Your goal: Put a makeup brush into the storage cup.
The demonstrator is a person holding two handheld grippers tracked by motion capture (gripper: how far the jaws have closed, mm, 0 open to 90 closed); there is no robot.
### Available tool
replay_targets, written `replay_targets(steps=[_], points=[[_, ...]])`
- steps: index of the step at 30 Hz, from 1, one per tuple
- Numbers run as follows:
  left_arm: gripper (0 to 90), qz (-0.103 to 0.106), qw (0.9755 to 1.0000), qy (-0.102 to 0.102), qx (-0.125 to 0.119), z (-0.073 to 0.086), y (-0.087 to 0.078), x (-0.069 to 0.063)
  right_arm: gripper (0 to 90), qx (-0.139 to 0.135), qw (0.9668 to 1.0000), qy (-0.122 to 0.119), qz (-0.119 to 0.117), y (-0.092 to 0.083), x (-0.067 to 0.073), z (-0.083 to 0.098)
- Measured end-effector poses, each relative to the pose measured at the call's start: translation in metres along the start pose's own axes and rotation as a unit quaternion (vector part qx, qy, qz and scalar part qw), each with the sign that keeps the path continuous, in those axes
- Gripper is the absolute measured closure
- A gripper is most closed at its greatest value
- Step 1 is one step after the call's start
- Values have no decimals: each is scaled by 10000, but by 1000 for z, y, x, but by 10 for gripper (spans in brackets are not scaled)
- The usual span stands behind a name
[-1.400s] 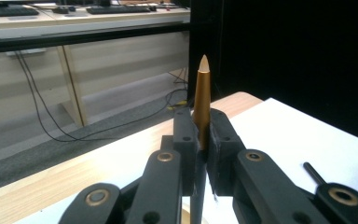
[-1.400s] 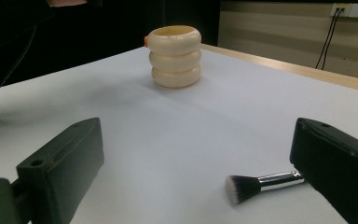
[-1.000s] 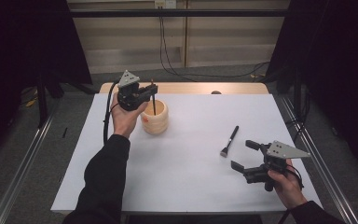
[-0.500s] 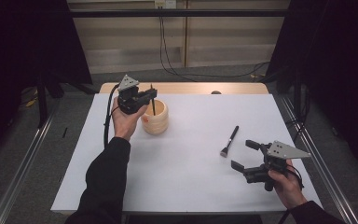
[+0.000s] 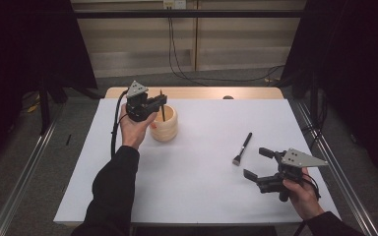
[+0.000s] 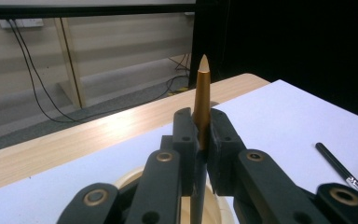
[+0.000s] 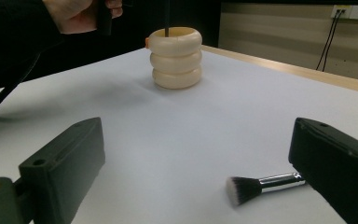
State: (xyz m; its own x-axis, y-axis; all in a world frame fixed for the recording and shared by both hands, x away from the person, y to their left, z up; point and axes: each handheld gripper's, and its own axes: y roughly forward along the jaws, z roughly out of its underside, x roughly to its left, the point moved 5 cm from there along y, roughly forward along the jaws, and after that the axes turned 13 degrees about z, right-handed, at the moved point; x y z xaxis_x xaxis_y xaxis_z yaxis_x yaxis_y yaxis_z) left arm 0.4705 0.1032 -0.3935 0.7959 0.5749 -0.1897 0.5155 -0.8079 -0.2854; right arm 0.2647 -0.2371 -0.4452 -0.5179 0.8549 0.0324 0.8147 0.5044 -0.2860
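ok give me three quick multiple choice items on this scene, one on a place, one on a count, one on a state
1. Where does the black-handled makeup brush lie?
A. on the white table, ahead of the right gripper
B. inside the holder
C. on the floor

2. How many stacked rings form the cream ribbed holder?
A. one
B. three
C. five

3. How do the left gripper's jaws stand?
A. wide open
B. shut on nothing
C. shut on the gold-tipped stick

Key: 1 A, the brush rests flat on the table between the open right jaws; 2 B, three bulges show; 3 C, both jaws press the stick's sides above the holder.
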Motion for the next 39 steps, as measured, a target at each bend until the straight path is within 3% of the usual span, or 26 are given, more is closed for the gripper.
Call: replay_targets(steps=[3, 10, 17, 20, 22, 25, 35, 39], points=[[827, 24, 10000, -50, -23, 3, 0, 4, 33, 6, 10000, 15, 18, 0, 0, 0], [719, 7, 10000, -12, -87, 3, 0, 3, 33, 8, 10000, 1, 0, 0, 0, 0], [442, -59, 9998, -63, -156, 2, 0, 4, 33, 10, 10000, 20, 1, -1, 0, 0], [366, -67, 9998, -66, -187, 2, -1, 5, 33, 12, 10000, 27, 7, -1, 0, 0], [368, -66, 9998, -10, -192, 1, -2, 4, 33, 13, 10000, 29, 2, -1, 0, 0], [268, -126, 9996, 45, -245, -1, -3, 4, 33, 31, 10000, 26, 14, 0, 0, 0], [43, -262, 9994, -110, -188, -2, -8, 7, 33, -25, 10000, 77, 55, -1, -2, -1], [22, -404, 9989, -231, -97, -1, -10, 6, 33, -20, 9999, 96, 61, -2, -2, -1]])
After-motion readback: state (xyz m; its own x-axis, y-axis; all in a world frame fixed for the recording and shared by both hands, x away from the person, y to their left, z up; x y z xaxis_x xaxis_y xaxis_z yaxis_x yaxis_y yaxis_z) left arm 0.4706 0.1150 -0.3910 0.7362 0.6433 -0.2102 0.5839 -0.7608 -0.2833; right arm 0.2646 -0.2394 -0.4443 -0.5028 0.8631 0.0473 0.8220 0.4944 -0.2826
